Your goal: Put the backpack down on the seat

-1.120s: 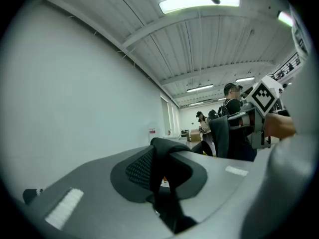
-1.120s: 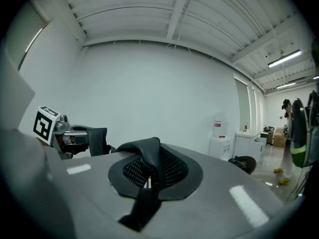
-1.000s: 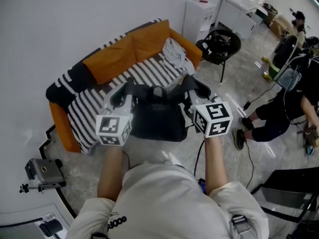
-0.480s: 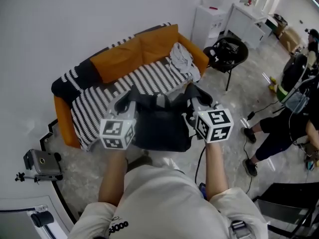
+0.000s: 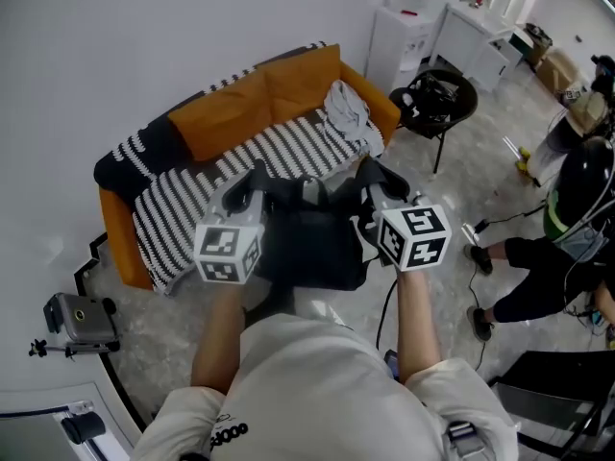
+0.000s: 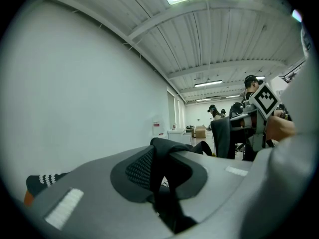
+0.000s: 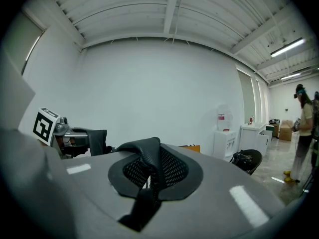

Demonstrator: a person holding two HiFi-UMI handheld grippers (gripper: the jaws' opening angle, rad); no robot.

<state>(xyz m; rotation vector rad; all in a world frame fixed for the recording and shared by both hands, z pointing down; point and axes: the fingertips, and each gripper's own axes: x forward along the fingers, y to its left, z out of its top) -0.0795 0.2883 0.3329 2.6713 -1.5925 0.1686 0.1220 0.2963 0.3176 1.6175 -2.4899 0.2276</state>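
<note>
The room is long and bright, with white walls and a pale glossy floor (image 5: 144, 373). Against the wall stands an orange sofa (image 5: 259, 99), its seat under a black-and-white striped cover (image 5: 192, 200). A crumpled grey garment (image 5: 346, 109) lies at the seat's right end. Just beyond that end sits a black chair (image 5: 432, 99), then a white water dispenser (image 5: 399, 27) and a white cabinet (image 5: 480, 32). A small camera on a stand (image 5: 82, 320) sits on the floor to the left of the sofa, and another person (image 5: 567, 209) stands off to the right among trailing cables.

The black backpack (image 5: 312, 248) is not on the seat. It hangs in the air between the two grippers, in front of the sofa's front edge and close to the body of the person carrying it. The left gripper (image 5: 255, 176) has its jaws clamped on one padded shoulder strap (image 6: 159, 158), which rises from between them and loops over. The right gripper (image 5: 370, 176) is clenched in the same way on the other mesh-lined strap (image 7: 149, 158). Both grippers are level with each other, the bag's body sagging below them.
</note>
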